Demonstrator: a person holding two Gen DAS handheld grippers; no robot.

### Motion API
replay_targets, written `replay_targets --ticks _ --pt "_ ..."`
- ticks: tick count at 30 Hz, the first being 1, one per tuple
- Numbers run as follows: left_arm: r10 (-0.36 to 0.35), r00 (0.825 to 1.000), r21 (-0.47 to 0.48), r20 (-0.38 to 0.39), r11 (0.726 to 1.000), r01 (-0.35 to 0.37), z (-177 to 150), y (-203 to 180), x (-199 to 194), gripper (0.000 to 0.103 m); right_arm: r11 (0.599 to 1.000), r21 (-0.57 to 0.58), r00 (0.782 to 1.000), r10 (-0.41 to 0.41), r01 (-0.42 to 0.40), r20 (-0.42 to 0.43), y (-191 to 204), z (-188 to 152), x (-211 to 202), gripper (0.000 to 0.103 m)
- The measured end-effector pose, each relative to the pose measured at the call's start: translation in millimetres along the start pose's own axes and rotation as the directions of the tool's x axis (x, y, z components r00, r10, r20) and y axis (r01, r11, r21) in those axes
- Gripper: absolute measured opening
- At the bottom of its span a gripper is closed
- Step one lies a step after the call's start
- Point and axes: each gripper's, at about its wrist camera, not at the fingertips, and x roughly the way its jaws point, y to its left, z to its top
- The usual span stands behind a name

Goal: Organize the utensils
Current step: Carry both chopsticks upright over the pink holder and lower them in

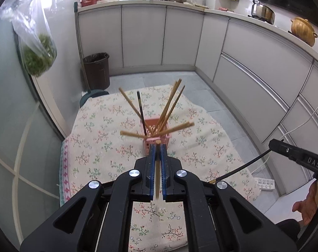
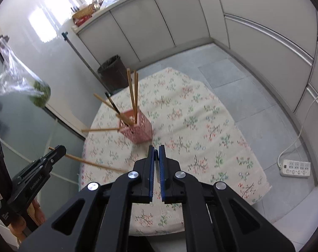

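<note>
While the left tool (image 1: 158, 147) grips a single wooden chopstick (image 1: 157, 180) between its blue pads, the right tool (image 2: 156, 150) hangs above the counter's near part, its pads pressed together on nothing. A pink holder (image 2: 138, 130) stands on the floral cloth (image 2: 201, 126) — far of both tools, toward the counter's left side — with other chopsticks (image 2: 132, 92) fanned out of it, one of them dark. A bag of greens (image 1: 38, 56) hangs at far left.

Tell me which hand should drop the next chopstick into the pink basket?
Left. The left tool is shut on a chopstick, above the pink basket. The right tool is shut with nothing in it.
</note>
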Motion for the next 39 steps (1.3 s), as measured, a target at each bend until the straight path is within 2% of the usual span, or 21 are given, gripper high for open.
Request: replay_targets --ticks 8,14,17,21,26,31,32,34,39 --pt "0.004 0.998 0.012 0.06 1.0 -0.005 35 -1 -17 0.004 0.999 -0.01 0.996 0.038 -0.037 0.08 7 45 -29 0.005" --pt "0.004 0.993 -0.002 0.116 1.0 -0.004 75 1 -19 0.004 0.999 -0.021 0.991 0.046 -0.043 0.129 14 81 -39 0.005" --pt "0.012 0.99 -0.011 0.142 1.0 -0.011 98 2 -14 0.004 0.999 -0.028 0.987 0.046 -0.042 0.153 18 101 -40 0.005" --pt "0.019 0.99 -0.039 0.141 0.999 -0.013 119 9 8 0.004 0.999 -0.034 0.984 0.046 -0.04 0.171 22 119 -37 0.005" --pt "0.015 0.991 -0.07 0.131 0.998 -0.006 127 18 41 0.004 0.999 -0.045 0.984 0.034 -0.026 0.178 27 137 -24 0.005" --pt "0.007 0.998 -0.098 0.057 0.995 -0.001 112 26 81 0.006 0.998 -0.051 0.984 0.038 -0.029 0.173 35 146 -12 0.005" --pt "0.005 0.998 -0.101 0.057 0.995 0.001 111 26 81 0.015 0.998 -0.052 0.984 0.038 -0.029 0.174 36 148 -11 0.005" --pt "-0.007 0.996 -0.109 0.086 0.994 0.016 108 28 74 0.027 0.998 -0.06 0.983 0.038 -0.028 0.182 41 152 -11 0.005" --pt "0.011 0.984 -0.145 0.18 0.989 0.016 107 36 41 0.028 0.996 -0.083 0.979 0.049 -0.033 0.198 57 160 -13 0.005"
